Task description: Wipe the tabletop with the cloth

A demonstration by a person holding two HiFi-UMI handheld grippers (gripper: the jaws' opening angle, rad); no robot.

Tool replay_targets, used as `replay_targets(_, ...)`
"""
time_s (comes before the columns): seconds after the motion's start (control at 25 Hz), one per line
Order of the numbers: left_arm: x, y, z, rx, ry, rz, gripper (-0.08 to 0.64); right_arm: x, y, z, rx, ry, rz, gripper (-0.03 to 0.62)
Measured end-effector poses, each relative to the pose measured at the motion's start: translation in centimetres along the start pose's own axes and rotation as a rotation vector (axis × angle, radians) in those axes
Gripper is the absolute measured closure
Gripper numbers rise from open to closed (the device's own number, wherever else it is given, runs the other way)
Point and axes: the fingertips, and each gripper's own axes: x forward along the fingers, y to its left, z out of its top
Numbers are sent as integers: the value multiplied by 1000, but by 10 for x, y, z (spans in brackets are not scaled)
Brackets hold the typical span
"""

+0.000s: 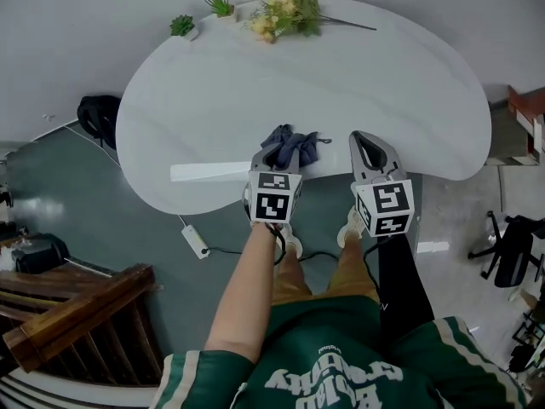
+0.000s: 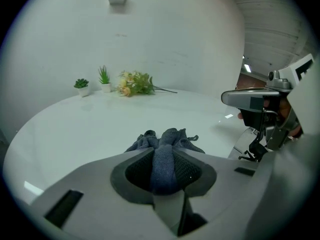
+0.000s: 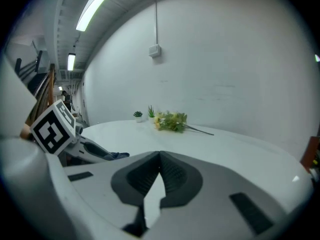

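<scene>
A crumpled blue-grey cloth (image 1: 291,146) rests on the white oval tabletop (image 1: 341,83) close to its near edge. My left gripper (image 1: 274,150) is shut on the cloth's near end. From the left gripper view, a fold of the cloth (image 2: 165,159) is pinched between the jaws, the rest bunched on the table beyond. To the right, my right gripper (image 1: 366,141) hangs over the table's near edge with jaws shut and nothing in them. In the right gripper view, the right gripper (image 3: 160,160) points across the table, and the left gripper (image 3: 107,155) shows at the left.
At the table's far edge lie a bunch of flowers (image 1: 285,14) and two small potted plants (image 1: 182,26) (image 1: 220,6). A power strip (image 1: 195,240) with a cable lies on the floor below the near edge. A wooden stair rail (image 1: 77,309) stands at lower left, an office chair (image 1: 509,250) at right.
</scene>
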Motion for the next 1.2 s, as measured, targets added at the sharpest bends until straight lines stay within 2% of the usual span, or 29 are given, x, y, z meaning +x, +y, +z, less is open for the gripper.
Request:
replay_targets(0.64,-85,159,-62,-110,-5,136,454,70,174,31,-59,-13,171,588)
replay_targets(1.2,-176,284,-134,-228,23,316,453,102,291,55,-117,-35,314,588)
